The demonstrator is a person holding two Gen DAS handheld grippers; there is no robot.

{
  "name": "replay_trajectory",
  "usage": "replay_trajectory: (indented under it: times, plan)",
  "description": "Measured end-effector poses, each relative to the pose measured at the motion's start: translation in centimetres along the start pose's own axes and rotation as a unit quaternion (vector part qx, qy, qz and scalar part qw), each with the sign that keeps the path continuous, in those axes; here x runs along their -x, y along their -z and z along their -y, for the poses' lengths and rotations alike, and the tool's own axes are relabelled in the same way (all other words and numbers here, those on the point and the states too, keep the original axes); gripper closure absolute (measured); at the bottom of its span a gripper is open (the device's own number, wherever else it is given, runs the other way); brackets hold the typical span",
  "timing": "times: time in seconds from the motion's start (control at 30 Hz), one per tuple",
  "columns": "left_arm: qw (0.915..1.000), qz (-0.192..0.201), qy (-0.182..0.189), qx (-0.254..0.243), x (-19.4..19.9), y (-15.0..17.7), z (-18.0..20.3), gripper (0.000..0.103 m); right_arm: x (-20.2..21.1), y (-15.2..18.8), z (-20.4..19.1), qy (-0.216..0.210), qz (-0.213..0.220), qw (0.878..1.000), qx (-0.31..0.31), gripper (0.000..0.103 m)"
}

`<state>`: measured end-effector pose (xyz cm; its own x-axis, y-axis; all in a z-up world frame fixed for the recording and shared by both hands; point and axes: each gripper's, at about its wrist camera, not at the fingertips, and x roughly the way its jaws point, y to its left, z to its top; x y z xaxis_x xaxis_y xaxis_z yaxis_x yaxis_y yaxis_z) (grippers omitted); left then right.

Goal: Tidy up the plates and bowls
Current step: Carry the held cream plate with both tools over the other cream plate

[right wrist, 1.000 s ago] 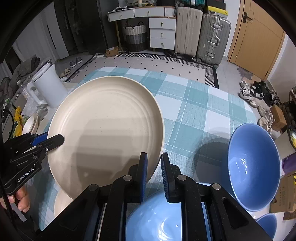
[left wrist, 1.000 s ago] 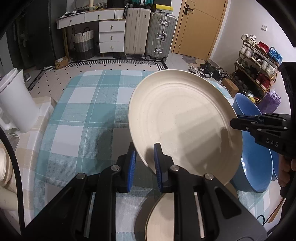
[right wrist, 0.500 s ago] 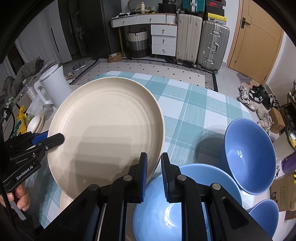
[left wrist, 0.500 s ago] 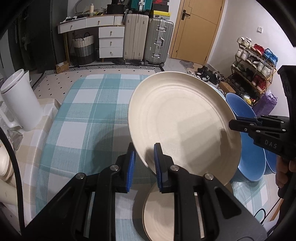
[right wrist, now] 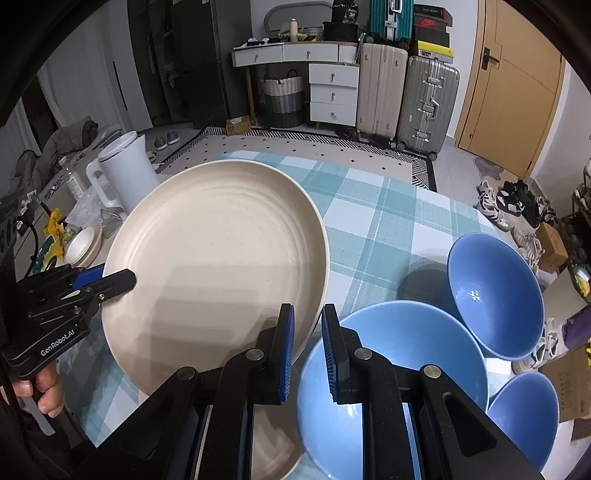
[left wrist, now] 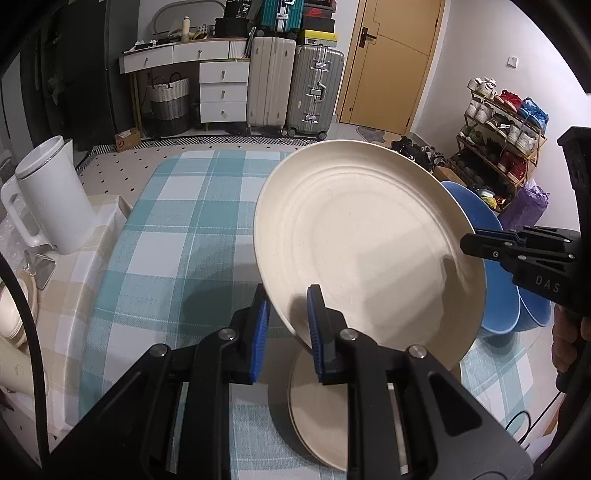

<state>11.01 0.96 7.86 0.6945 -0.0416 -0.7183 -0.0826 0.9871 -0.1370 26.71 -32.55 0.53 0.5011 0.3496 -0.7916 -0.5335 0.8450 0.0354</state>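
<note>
You had lifted the cream plate (left wrist: 369, 251) clear of the stack, left tongs (left wrist: 286, 325) clamped at six o'clock, right tongs (right wrist: 306, 343) at three, ready for placing.

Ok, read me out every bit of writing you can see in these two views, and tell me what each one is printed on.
"GenRobot.AI": in white on the side of the left gripper, seen from the right wrist.
"DAS": in pale letters on the side of the right gripper, seen from the left wrist; the word runs on out of the picture.
Too small or blurred to read: the print on the cardboard box on the floor and on the boxes atop the suitcases.
</note>
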Motion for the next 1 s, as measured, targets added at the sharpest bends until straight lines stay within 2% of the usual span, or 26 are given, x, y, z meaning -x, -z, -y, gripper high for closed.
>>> replay_trajectory:
  times: [0.6, 1.0]
  plan:
    - [0.9999, 0.008, 0.004, -0.008, 3.7, 3.8, 0.6, 0.087, 3.4, 3.6, -2.1, -0.006, 0.021, 1.0, 0.002, 0.085]
    - [0.9997, -0.004, 0.016, -0.017, 3.0, 5.4, 1.1, 0.087, 3.5, 6.4, -2.3, -0.008, 0.018, 1.0, -0.012, 0.085]
